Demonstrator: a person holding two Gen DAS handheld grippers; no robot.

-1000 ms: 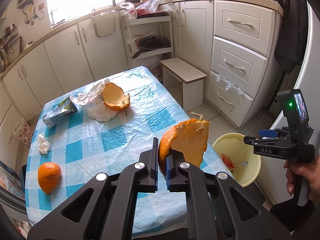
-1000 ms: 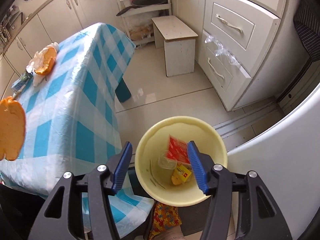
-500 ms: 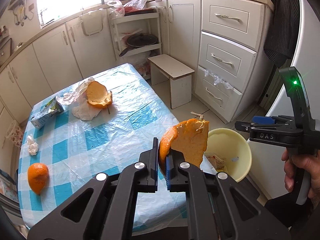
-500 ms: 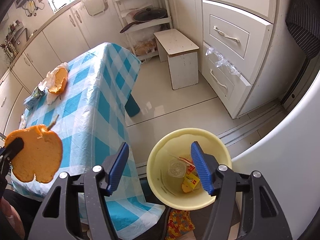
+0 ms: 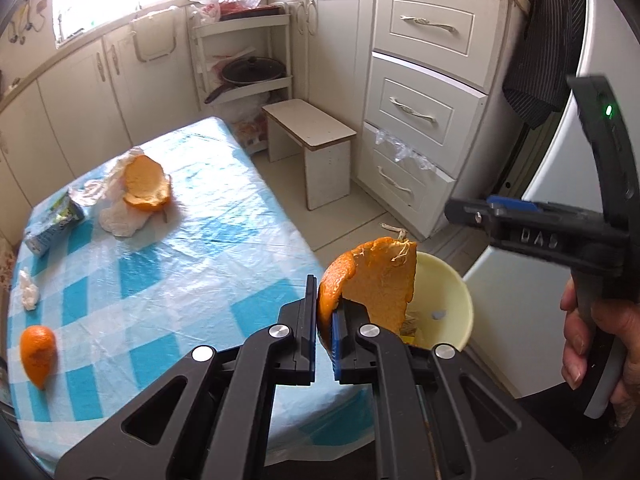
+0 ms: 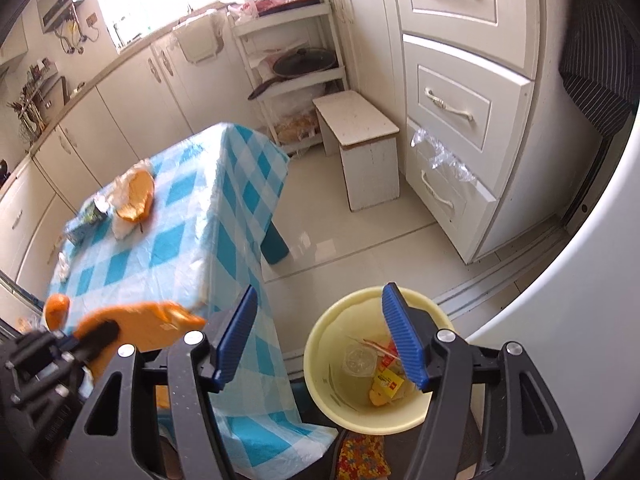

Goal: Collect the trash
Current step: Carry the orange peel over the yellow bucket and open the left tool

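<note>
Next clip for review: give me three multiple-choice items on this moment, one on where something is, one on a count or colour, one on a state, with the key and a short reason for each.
1. Where does the yellow bin stand?
A. on the table
B. on the floor beside the table
C. on the stool

2. How many pieces of orange peel lie on the checked tablecloth?
A. two
B. four
C. none

3. What is the left gripper doing?
A. jaws open and empty
B. jaws shut on a crumpled tissue
C. jaws shut on a piece of orange peel

Key:
1 B: the right wrist view shows the bin on the floor next to the hanging tablecloth.
2 A: one large peel by the white plastic bag, one small peel near the edge.
3 C: the jaws pinch the held peel, which sticks up above them.
</note>
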